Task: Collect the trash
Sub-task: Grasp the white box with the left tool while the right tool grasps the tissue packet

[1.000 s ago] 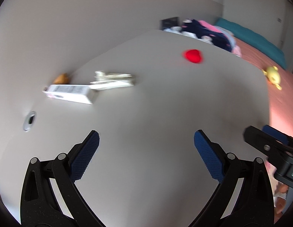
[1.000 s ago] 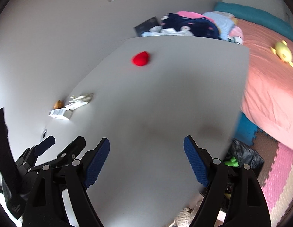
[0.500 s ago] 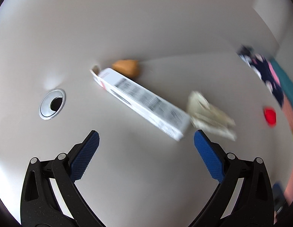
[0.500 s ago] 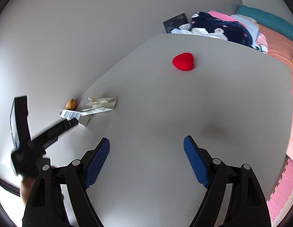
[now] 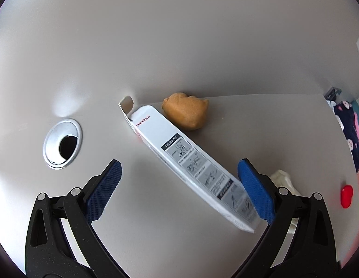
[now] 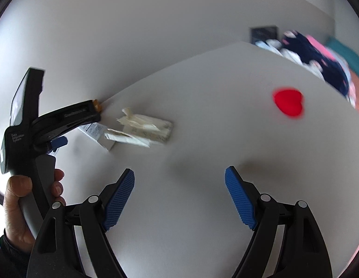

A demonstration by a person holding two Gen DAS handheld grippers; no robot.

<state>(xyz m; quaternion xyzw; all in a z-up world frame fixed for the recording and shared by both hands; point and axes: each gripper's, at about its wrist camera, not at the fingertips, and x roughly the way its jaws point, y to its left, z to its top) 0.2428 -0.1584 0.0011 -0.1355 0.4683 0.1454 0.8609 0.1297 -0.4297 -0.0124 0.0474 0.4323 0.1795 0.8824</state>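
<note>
Left wrist view: the left gripper (image 5: pixel 179 190) stands wide open and holds nothing, its blue pads (image 5: pixel 104 191) flanking the lower end of a long white carton (image 5: pixel 191 164) that lies diagonally across frame centre on the grey table (image 5: pixel 156 220), flap open at its upper end. Only this view shows the chrome cable grommet (image 5: pixel 63 144) at left. A tan crumpled lump (image 5: pixel 186 111) lies just beyond the carton, near the wall.

Right wrist view: the right gripper (image 6: pixel 179 199), jaws spread wide and empty, hangs above bare table at lower centre. This view alone shows the person's left hand (image 6: pixel 24 206) on the handle at lower left, and the crumpled paper wrapper (image 6: pixel 144 129) touching the carton at centre left. A red heart-shaped object (image 6: pixel 288 100) sits at upper right, well apart from the trash.
</note>
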